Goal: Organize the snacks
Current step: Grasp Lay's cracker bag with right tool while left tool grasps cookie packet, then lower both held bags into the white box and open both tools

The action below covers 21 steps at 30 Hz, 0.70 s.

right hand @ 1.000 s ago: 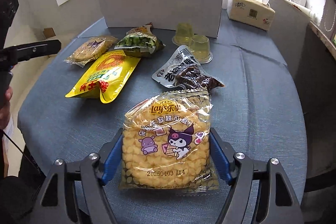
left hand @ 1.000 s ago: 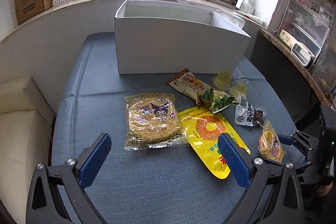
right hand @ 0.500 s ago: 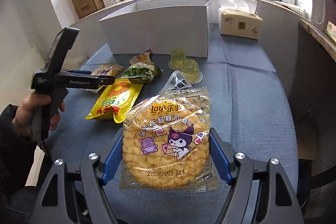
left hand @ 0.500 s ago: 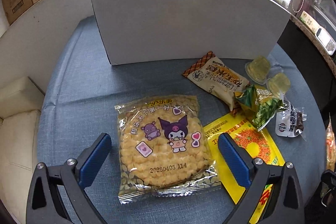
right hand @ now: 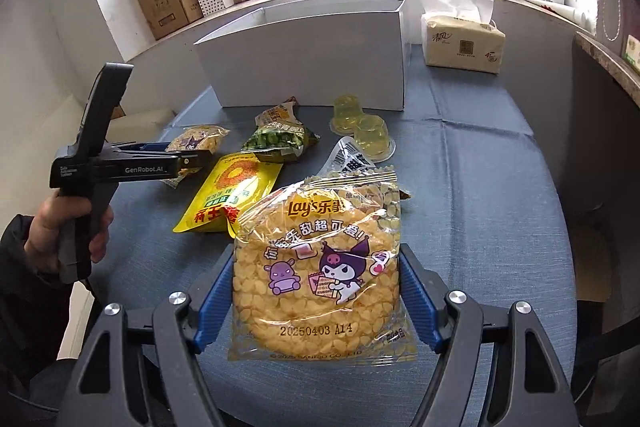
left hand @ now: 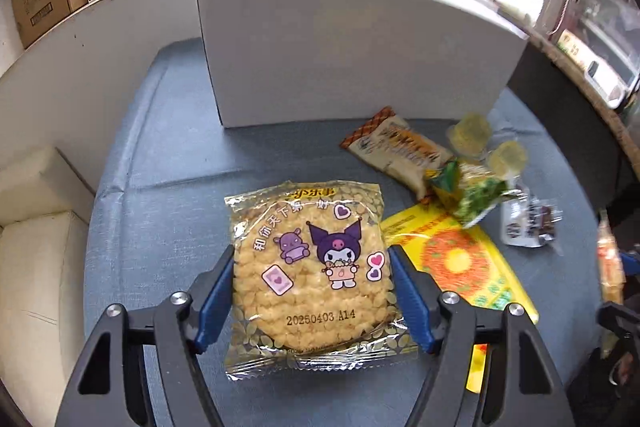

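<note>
Both tools closed on flat packets; left hand visible on its handle.

Left tool: blue fingers pressed against both side edges of a cartoon-print snack packet lying between them. Right tool: fingers likewise clamped on a Lay's packet, held clear above the table. The left hand grips its handle upright, tool pointing level.
</note>
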Each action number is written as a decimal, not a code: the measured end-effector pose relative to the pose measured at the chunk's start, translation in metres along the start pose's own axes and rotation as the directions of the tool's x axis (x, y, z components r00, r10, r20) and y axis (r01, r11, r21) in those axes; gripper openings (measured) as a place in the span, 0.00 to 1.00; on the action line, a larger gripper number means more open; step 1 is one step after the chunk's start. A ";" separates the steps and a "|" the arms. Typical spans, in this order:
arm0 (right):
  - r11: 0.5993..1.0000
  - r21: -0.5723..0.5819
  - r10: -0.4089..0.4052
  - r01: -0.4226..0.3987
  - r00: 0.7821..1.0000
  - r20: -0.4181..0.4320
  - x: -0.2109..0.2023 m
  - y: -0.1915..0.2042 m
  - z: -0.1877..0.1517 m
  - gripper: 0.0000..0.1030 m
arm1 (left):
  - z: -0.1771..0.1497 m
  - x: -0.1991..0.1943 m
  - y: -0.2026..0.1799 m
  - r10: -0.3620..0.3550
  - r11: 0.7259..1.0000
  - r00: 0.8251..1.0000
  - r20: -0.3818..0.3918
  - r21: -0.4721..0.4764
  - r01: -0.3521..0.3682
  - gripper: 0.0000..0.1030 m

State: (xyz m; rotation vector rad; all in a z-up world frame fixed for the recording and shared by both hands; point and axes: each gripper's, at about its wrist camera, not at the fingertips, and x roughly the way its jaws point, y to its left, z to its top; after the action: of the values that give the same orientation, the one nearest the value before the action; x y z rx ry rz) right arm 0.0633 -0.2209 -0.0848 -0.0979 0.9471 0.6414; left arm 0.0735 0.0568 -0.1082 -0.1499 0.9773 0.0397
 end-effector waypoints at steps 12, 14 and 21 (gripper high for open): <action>0.997 -0.008 0.076 -0.076 0.986 0.148 -0.026 0.012 0.088 0.77 | 0.047 -0.137 -0.020 -0.120 0.992 0.957 0.265 -0.002 0.125 0.74; 0.993 0.023 0.114 -0.119 0.978 0.172 -0.028 0.007 0.112 0.77 | 0.069 -0.144 -0.023 -0.137 0.990 0.951 0.278 0.015 0.138 0.74; 0.979 0.123 0.131 -0.160 0.967 0.220 -0.001 -0.013 0.206 0.77 | 0.171 -0.113 -0.027 -0.039 0.998 0.957 0.289 0.064 0.021 0.74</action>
State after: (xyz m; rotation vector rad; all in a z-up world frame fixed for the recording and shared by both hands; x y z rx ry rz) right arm 0.2198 -0.1601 0.0360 0.1638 0.7952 0.7045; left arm 0.1538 0.0590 0.0828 -0.1001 0.6819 0.0043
